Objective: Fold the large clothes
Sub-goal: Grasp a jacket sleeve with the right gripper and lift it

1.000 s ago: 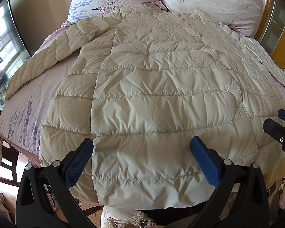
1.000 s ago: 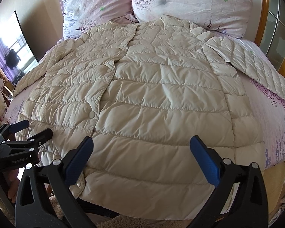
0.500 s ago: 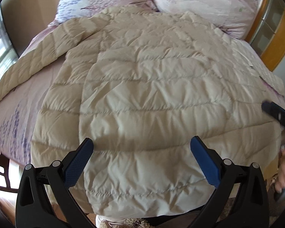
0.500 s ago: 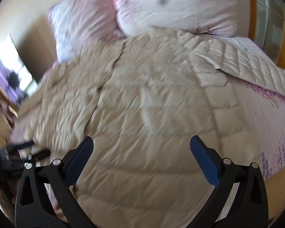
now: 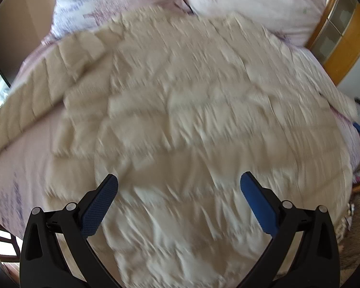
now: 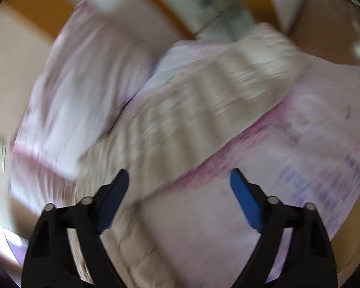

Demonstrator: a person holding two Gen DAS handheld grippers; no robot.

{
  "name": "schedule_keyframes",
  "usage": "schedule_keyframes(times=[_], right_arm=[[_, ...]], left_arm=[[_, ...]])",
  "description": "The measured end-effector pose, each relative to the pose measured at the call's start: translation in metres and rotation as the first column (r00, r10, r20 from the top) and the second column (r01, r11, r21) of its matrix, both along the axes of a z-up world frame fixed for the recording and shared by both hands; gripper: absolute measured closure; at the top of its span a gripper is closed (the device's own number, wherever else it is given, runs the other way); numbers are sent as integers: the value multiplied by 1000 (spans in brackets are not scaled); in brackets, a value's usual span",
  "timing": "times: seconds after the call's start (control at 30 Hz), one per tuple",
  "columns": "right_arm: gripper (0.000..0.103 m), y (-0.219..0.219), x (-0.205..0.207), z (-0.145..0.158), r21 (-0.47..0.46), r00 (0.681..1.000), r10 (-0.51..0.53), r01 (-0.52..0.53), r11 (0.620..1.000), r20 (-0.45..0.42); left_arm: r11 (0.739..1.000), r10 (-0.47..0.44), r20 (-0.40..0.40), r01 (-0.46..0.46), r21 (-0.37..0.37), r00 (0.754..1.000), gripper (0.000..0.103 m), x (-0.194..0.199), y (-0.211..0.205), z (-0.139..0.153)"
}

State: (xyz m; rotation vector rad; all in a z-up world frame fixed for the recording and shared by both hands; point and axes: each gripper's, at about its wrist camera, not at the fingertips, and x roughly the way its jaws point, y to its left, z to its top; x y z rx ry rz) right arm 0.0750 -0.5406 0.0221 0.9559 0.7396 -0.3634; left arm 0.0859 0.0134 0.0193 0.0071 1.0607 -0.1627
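Broadly: bed (image 5: 16, 168) with pink flowered sheet; two matching pillows (image 5: 252, 2) at its head; wood-framed glass panels (image 5: 336, 31) past its right edge; beige wall behind. Cream quilted jacket (image 5: 192, 120) spread flat over most of the bed, collar at the pillows, hem at the foot edge, one sleeve (image 5: 28, 105) reaching toward the left edge. Left gripper (image 5: 178, 199) above the hem, jaws wide, nothing between. Right gripper (image 6: 178, 192), view blurred, near the other sleeve (image 6: 204, 96) at the right edge; jaws just narrowing, apart, nothing between
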Motion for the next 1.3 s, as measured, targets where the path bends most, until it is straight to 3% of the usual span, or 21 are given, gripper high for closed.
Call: schedule_keyframes(times=[0.1,0.17,0.4,0.5,0.6,0.7,0.8,0.97,1.1,1.17,1.3], right_arm=[[40,-51,-11,-16,58,984,-178,179,982,-24],[43,-72,-15,-27,80,970,-240,243,967,-38],[59,-109,-24,-57,164,936,-346,352,922,-63],[70,-119,-18,-62,163,929,-365,371,914,-66],[82,-125,-3,-63,125,924,-370,380,917,-93],[93,-123,3,-56,58,928,-358,365,929,-103],[97,-110,14,-35,-75,938,-334,328,942,-92],[97,-55,51,20,-334,981,-193,176,926,-19],[97,21,84,64,-492,999,21,3,871,45],[97,60,97,76,-523,987,145,-91,847,63],[97,138,118,83,-541,925,374,-279,793,71]], left_arm=[[1000,13,102,-11,-23,995,1,7,6,14],[998,15,131,-8,-55,991,1,14,9,21],[991,22,107,-8,-134,994,1,45,12,22],[990,13,154,9,-142,988,1,51,10,24],[987,15,202,18,-158,979,1,54,11,26],[983,12,193,25,-184,981,1,60,12,25],[980,14,204,27,-196,979,1,64,13,27],[976,12,197,31,-213,980,1,73,15,29],[959,65,205,-4,-285,977,1,81,25,29],[942,102,188,-34,-333,977,1,85,33,29],[887,148,120,-78,-455,982,1,91,46,23]])
